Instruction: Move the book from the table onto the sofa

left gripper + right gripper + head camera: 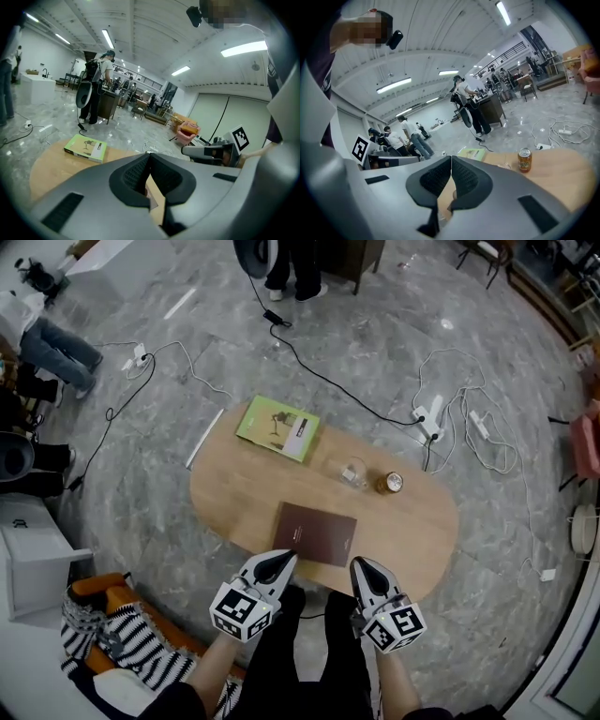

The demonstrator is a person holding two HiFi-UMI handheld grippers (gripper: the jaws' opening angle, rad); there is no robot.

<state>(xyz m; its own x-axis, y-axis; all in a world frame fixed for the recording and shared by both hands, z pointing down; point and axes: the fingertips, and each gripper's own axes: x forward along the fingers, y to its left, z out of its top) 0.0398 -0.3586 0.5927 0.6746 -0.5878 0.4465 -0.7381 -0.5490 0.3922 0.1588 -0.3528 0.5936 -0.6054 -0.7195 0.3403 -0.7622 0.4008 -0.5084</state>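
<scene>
On the table (242, 495), the book (315, 533) lies crosswise before left gripper (290, 556) and right gripper (359, 564), fingers (129, 176) closed empty.

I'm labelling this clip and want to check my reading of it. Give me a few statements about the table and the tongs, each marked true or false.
1. A dark brown book lies flat on the table, near the person's edge. True.
2. The left tongs and right tongs are both shut and empty. True.
3. The green book lies on top of the dark brown book. False: they lie apart, the green book at the far edge.
4. The can lies on its side. False: it stands upright, beside a glass.
</scene>
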